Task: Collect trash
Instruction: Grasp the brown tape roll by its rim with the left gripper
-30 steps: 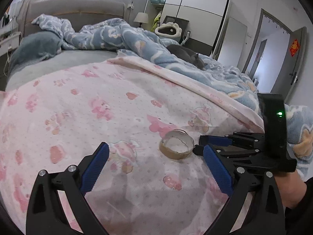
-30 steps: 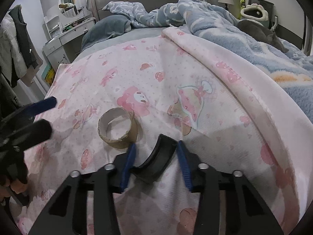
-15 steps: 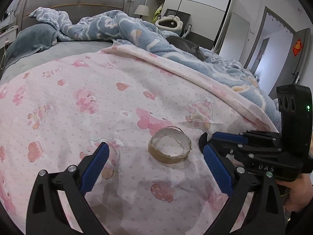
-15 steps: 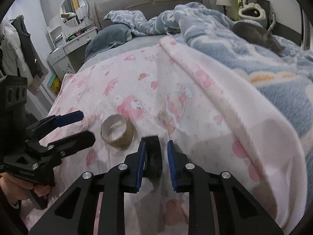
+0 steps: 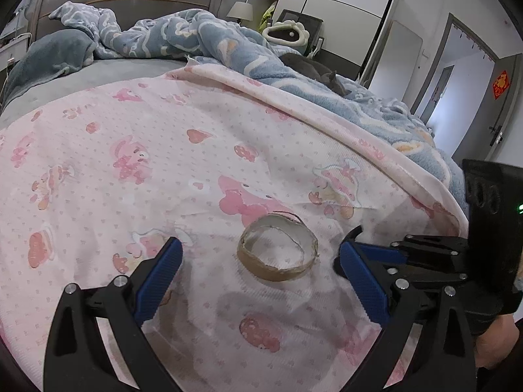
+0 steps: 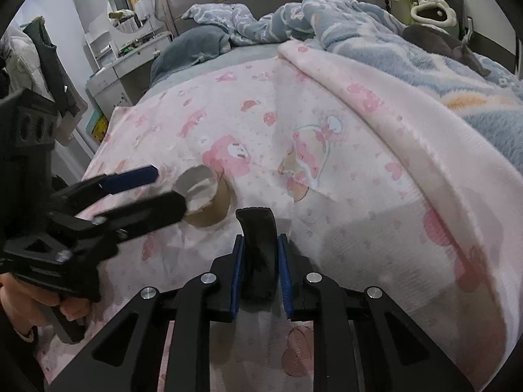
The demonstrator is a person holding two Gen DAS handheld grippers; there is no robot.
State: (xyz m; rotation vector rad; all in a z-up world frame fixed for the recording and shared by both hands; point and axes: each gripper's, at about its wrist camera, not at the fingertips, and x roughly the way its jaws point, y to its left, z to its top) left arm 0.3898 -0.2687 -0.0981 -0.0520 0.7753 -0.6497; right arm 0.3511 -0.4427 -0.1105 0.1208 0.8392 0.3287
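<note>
A brown cardboard tape ring [image 5: 278, 251] lies flat on the pink cartoon-print blanket [image 5: 163, 163]. My left gripper [image 5: 261, 271] is open, its blue fingers on either side of the ring and a little short of it. The ring also shows in the right wrist view [image 6: 206, 196], partly behind the left gripper [image 6: 153, 192]. My right gripper [image 6: 260, 261] is shut on a black curved piece of plastic [image 6: 260, 248], held just above the blanket to the right of the ring. The right gripper's body shows at the right of the left wrist view [image 5: 457, 254].
A blue fleece blanket [image 5: 294, 75] is heaped at the back right with a grey cat [image 5: 313, 72] on it. A grey pillow [image 6: 189, 49] lies by the headboard. A dresser with a round mirror [image 6: 130, 9] stands left of the bed.
My left gripper has moved closer to the ring, which now sits between its fingers. My right gripper closed on the black piece and lifted it slightly.
</note>
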